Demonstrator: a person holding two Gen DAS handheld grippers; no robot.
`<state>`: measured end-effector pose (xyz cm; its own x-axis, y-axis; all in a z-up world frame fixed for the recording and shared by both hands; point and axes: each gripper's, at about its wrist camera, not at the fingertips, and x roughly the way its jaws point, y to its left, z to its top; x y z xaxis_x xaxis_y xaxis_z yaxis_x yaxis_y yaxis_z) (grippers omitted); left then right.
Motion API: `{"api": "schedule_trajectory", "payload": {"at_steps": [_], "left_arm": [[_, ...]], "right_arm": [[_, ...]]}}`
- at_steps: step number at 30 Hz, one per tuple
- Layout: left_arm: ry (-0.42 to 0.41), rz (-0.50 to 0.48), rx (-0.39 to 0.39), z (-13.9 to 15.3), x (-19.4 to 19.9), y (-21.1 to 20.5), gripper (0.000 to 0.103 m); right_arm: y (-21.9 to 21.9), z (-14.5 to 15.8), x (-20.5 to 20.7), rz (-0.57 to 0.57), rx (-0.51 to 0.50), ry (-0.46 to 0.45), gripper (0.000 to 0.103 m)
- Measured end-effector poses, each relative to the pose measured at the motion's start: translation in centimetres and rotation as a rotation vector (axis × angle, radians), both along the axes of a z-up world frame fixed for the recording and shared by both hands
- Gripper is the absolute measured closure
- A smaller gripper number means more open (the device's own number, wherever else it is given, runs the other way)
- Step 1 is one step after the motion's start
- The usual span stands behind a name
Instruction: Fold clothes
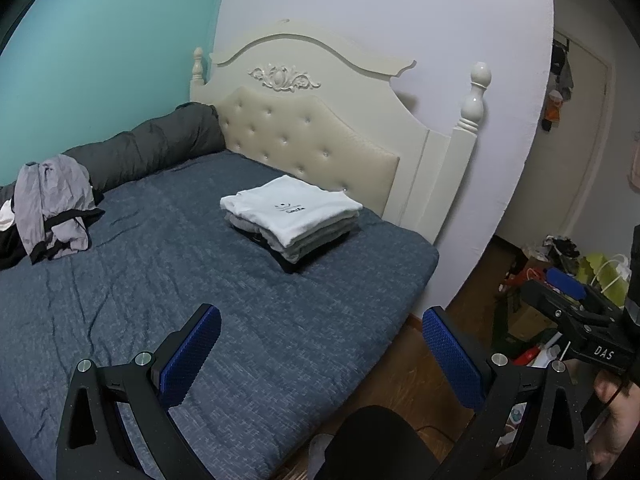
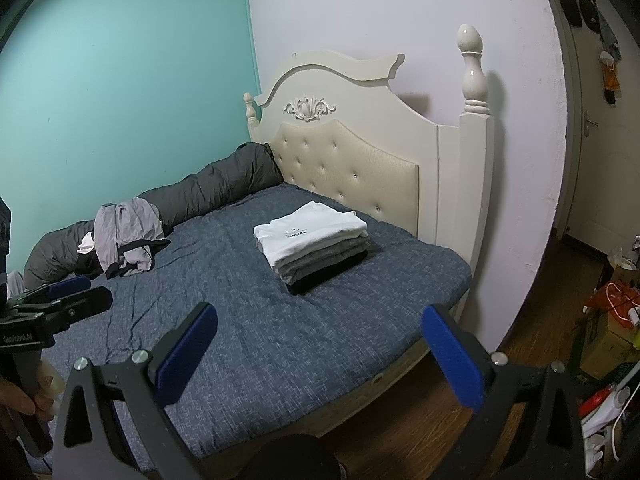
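Now | left claw (image 1: 320,344) open, raised over bed (image 1: 240,340) | right claw (image 2: 320,344) open, raised, empty

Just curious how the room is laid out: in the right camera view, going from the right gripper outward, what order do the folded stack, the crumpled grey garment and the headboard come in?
From the right gripper:
1. Folded stack, ahead, mid-bed.
2. Crumpled grey garment, far left.
3. Headboard, at the back.

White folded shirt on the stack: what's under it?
Under the white folded shirt lie folded grey garments, then a black one at the bottom, resting on the blue bedspread. Only their edges show, so the exact count and types stay hidden.
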<state>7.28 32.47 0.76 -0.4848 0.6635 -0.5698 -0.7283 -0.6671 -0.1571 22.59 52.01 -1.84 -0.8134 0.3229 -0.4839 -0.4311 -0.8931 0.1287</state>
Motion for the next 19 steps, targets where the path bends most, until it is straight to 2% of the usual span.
{"api": "schedule_trajectory", "payload": {"at_steps": [19], "left_arm": [[0.005, 0.005, 0.011, -0.23, -0.14, 0.02, 0.001]], "right_arm": [[0.17, -0.15, 0.04, -0.003, -0.004, -0.001, 0.000]]}}
